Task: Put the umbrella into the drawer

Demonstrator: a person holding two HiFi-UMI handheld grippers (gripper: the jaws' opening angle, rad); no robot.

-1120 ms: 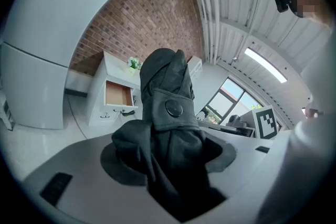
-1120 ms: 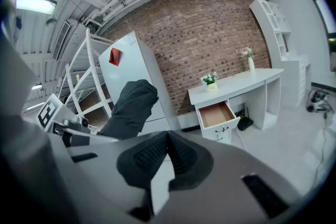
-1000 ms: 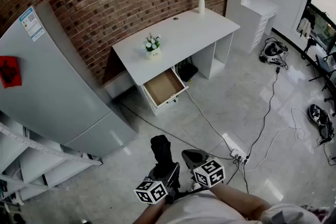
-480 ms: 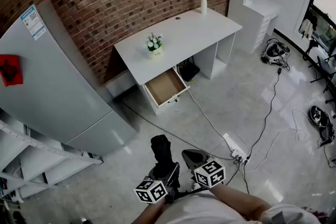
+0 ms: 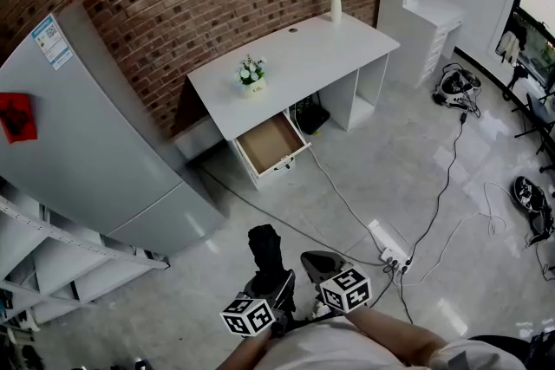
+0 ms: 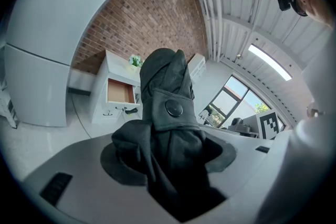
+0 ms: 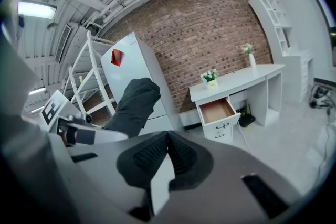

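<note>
A folded black umbrella (image 5: 267, 249) with a snap strap stands up out of my left gripper (image 5: 270, 277), which is shut on its lower part; in the left gripper view the umbrella (image 6: 167, 92) fills the space between the jaws. My right gripper (image 5: 317, 259) is just right of it, pads together, holding nothing (image 7: 167, 135). Across the floor, an open drawer (image 5: 270, 143) with a bare wooden bottom sticks out from under the white desk (image 5: 303, 56). Both gripper views also show the drawer (image 6: 119, 91) (image 7: 216, 110).
A grey fridge (image 5: 78, 134) stands at the left, with a white shelf rack (image 5: 52, 264) beside it. A power strip with cables (image 5: 388, 250) lies on the floor right of my grippers. A flower pot (image 5: 251, 74) and a vase (image 5: 333, 6) stand on the desk.
The right gripper has drifted slightly lower in the head view. The left gripper keeps its hold on the umbrella, unmoved.
</note>
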